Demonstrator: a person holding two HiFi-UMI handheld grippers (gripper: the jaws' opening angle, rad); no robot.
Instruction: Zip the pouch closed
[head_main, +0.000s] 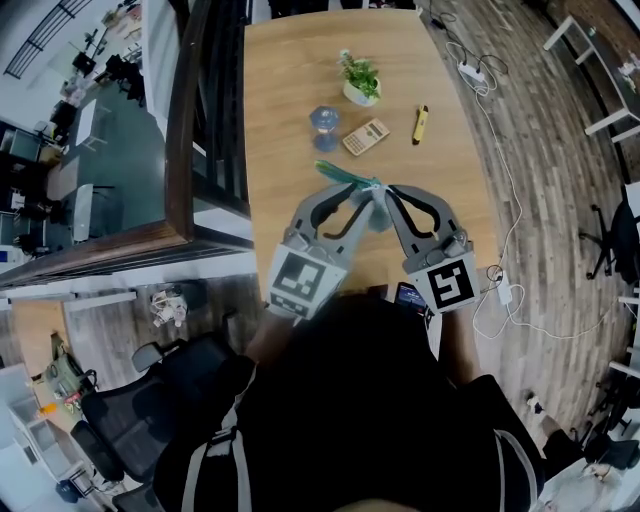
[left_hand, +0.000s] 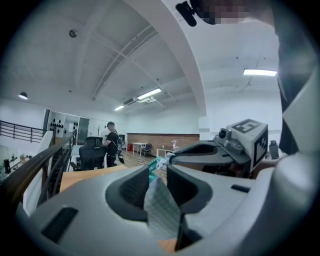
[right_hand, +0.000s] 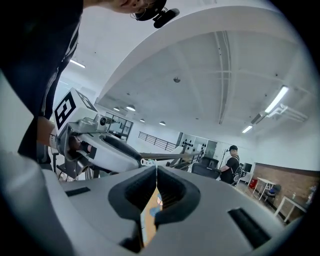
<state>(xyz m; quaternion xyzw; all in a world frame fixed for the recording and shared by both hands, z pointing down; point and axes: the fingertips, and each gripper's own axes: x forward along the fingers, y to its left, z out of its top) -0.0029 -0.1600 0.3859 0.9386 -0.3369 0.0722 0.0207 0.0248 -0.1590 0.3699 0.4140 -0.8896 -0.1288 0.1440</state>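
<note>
Wooden table (head_main: 290, 100) in an open office; left tool (head_main: 362, 197) and right tool (head_main: 388, 192) meet tip to tip above it.
Right tool pinched together on a small white zip pull (right_hand: 145, 161); left tool apart, the grey mesh pouch with teal zip edge (left_hand: 161, 207) hanging unpinched between its pads. The teal edge runs from both tips toward the head view's upper left, probably the pull's line of travel.

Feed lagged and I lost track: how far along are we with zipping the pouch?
Done: the pouch is up off the table. In hand: the right gripper is shut on the zip pull; the left gripper has its jaws apart, pouch fabric loose between them. Left: the teal zip edge shows in the head view, but whether it is fully closed cannot be read; probably confirm that before setting it down.
</note>
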